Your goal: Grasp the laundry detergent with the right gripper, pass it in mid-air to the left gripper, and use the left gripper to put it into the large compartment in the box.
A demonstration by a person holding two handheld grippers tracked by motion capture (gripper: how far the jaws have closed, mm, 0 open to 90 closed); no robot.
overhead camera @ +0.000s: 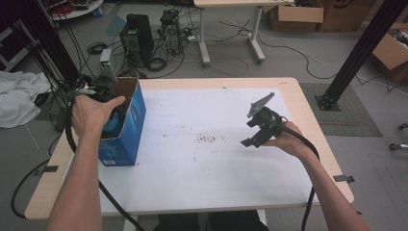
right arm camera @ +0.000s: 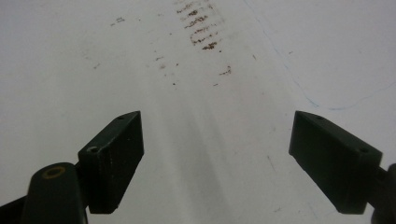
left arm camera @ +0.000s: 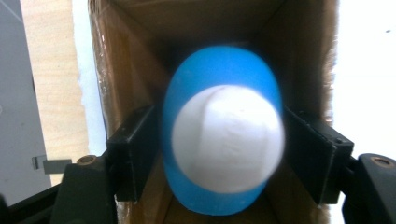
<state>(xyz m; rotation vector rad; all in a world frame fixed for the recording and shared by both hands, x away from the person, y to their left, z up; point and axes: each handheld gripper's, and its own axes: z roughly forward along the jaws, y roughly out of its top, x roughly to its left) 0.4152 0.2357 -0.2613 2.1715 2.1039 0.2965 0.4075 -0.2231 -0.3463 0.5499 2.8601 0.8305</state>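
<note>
Left gripper in box, jaws flanking blue-white object, grip unclear; right gripper jaws open, empty.

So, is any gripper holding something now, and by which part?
The left gripper has a blue and white object between its jaws, at its sides; a firm hold cannot be told. The right gripper holds nothing.

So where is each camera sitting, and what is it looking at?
High view: above the table, looking down; both forearms and the right gripper show.
Left gripper view: on the left gripper, looking into the box at the blue and white object.
Right gripper view: on the right gripper, looking at the table's brown smudges.
The high and right gripper views share those smudges.
</note>
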